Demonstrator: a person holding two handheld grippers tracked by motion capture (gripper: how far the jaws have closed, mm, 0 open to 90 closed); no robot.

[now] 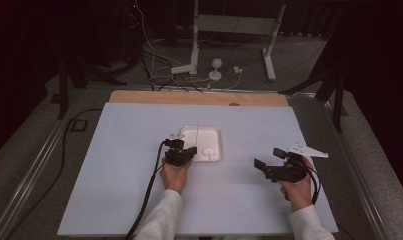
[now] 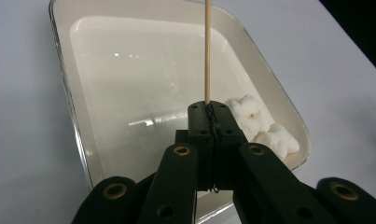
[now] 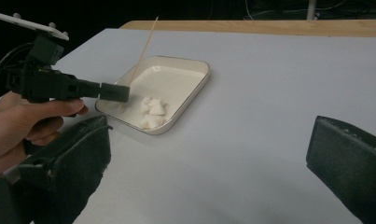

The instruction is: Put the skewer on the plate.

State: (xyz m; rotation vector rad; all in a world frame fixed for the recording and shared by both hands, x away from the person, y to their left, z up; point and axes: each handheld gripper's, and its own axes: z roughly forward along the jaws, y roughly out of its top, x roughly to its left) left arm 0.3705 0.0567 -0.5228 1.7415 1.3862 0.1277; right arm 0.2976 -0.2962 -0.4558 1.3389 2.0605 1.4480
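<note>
A thin wooden skewer (image 2: 207, 51) sticks out from my left gripper (image 2: 212, 114), whose jaws are shut on its lower end. That gripper (image 1: 181, 152) hovers over the near left edge of a shallow white tray (image 1: 216, 135), with the skewer (image 1: 198, 125) slanting up over it. A few white marshmallow pieces (image 2: 260, 126) lie in the tray's near right corner, just beside the jaw tips. My right gripper (image 1: 269, 162) is held to the right of the tray, open and holding nothing. In the right gripper view its fingers (image 3: 78, 163) stand wide apart, facing the marshmallows (image 3: 153, 112) and the left gripper (image 3: 115, 92).
The tray sits mid-table on a pale blue-white board (image 1: 119, 190) with a wooden strip (image 1: 189, 97) along the far edge. Cables and a stand's legs (image 1: 194, 60) lie on the floor beyond. A black cable (image 1: 149, 195) trails from the left gripper.
</note>
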